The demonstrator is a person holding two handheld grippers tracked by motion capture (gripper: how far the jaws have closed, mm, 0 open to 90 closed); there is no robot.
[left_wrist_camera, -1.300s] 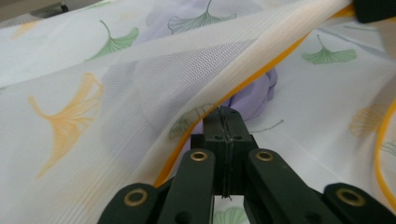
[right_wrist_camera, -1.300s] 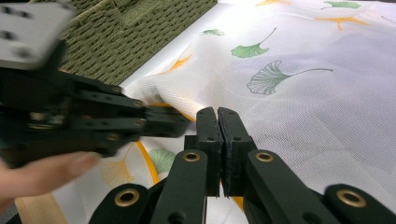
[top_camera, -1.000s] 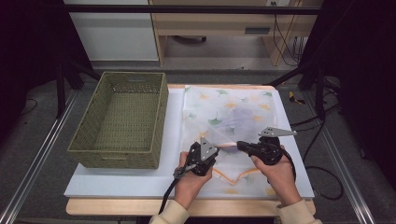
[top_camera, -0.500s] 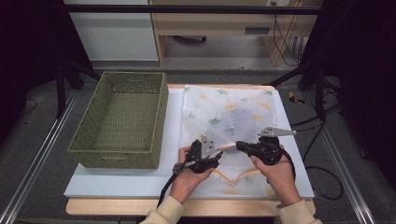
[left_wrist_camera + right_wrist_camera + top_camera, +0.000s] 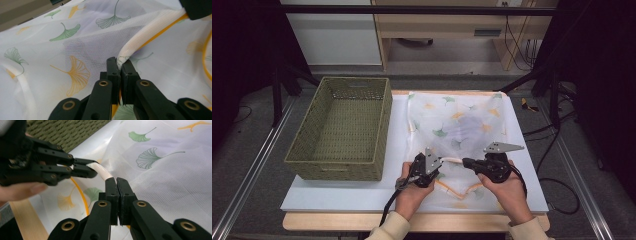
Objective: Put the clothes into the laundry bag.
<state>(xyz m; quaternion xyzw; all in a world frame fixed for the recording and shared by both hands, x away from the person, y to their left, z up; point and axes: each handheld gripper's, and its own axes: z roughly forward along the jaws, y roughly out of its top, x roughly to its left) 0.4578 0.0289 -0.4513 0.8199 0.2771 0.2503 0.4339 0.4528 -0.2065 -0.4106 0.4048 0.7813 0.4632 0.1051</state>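
White table [image 5: 337, 192] w/ a green woven basket [image 5: 343, 127] at left & a sheer ginkgo-leaf mesh cloth [image 5: 457, 120] spread just beside it, its cream rolled hem [image 5: 453, 160] pinched near the front edge by left gripper [image 5: 438, 162] & right gripper [image 5: 466, 162], both clamped tight on it.

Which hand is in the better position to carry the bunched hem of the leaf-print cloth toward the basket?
Probably the left. Both claws, left claw and right claw, are shut on the cloth's rolled hem, close together. The left one is nearer the green basket, with bare table between, so it need not cross the other.
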